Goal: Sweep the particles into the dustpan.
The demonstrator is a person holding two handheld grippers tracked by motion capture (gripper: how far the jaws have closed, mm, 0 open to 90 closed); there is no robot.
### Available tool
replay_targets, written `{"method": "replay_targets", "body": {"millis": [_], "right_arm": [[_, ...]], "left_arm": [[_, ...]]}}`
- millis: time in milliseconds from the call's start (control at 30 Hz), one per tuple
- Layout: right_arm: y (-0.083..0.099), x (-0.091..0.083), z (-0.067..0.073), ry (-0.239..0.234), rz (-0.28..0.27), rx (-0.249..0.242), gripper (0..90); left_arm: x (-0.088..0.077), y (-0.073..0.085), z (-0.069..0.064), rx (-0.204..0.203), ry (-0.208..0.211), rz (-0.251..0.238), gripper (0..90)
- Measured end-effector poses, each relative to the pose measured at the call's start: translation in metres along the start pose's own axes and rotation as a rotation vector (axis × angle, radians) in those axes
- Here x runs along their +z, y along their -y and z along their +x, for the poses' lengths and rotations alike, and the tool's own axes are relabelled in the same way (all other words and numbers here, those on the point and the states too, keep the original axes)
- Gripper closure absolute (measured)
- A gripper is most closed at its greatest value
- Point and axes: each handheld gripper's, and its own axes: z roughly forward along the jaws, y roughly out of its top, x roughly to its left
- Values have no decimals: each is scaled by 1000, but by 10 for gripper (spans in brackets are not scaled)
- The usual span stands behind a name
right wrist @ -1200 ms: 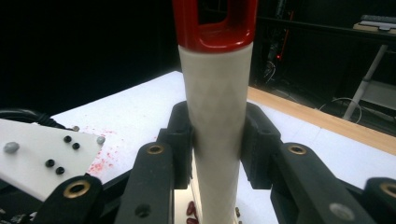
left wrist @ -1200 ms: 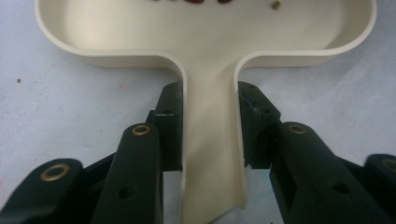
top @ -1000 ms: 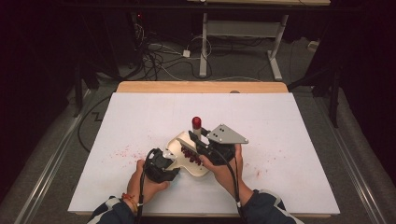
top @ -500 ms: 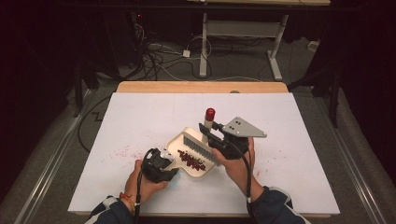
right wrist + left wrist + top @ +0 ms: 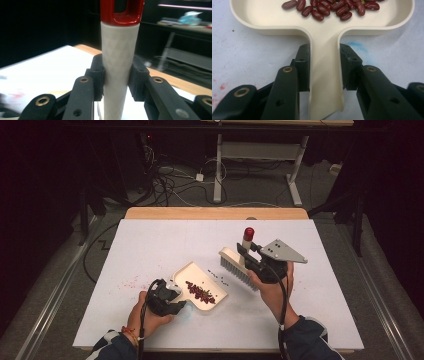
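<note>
High view: two hand-held grippers work a cream plastic dustpan (image 5: 200, 287) and a cream hand brush (image 5: 239, 266) on a white-covered table (image 5: 320, 315).

Taking the dustpan as the landmark, the left gripper (image 5: 167, 296) sits at its near-left end, both black jaws clamped on the pan's narrow handle, as the left gripper view shows with a jaw pressed to each side of the handle (image 5: 325, 82). A heap of dark red kidney beans (image 5: 329, 7) lies inside the pan. A few loose beans (image 5: 219, 277) lie on the table just beyond the pan's right edge. To the pan's right, the right gripper (image 5: 116, 75) is closed on the brush's pale handle below its red tip (image 5: 248, 233), and the bristle head hangs tilted above the table, apart from the pan.
</note>
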Motion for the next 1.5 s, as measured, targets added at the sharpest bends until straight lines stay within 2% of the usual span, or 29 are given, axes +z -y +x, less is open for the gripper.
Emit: {"method": "replay_targets", "body": {"millis": [100, 200, 267, 367, 433, 500, 667, 833, 900, 1000, 1133, 1200, 1333, 1400, 1500], "right_arm": [[9, 9, -2, 41, 18, -17, 699], [17, 20, 2, 50, 38, -38, 699], [18, 24, 11, 41, 29, -76, 699], [17, 28, 26, -15, 26, -69, 699], [17, 31, 36, -27, 26, -95, 698], [15, 32, 43, -65, 23, -80, 698], [13, 35, 57, -120, 23, -63, 697], [10, 31, 67, -167, 11, -62, 698], [7, 28, 67, -192, 9, -43, 699], [4, 24, 70, -183, 4, -72, 699], [1, 22, 65, -186, -6, -57, 699], [-2, 23, 58, -172, -14, -63, 699], [-9, 38, 42, -139, -3, -45, 699], [-9, 47, 35, -106, 4, -62, 698], [-5, 58, 24, -83, 13, -36, 699]], "left_arm": [[0, -1, 0, 7, -4, 5, 640], [1, -1, 0, 5, -3, 5, 640], [1, -2, 0, 8, -5, 4, 640], [2, -3, 0, 7, -7, 1, 640], [2, -3, -1, 9, -10, 3, 640], [3, -4, -1, 8, -12, 0, 640], [3, -5, -2, 5, -9, 0, 640], [3, -5, -2, 4, -8, 0, 640], [3, -5, -2, 9, -12, -1, 640], [2, -4, -2, 7, -9, -1, 640], [1, -2, 0, -2, -2, 0, 640], [0, -1, 2, -6, 1, 0, 640], [-1, 1, 6, -19, 3, 0, 639], [-3, 2, 8, -21, 1, -2, 639], [-3, 5, 12, -32, 9, 0, 640]]}}
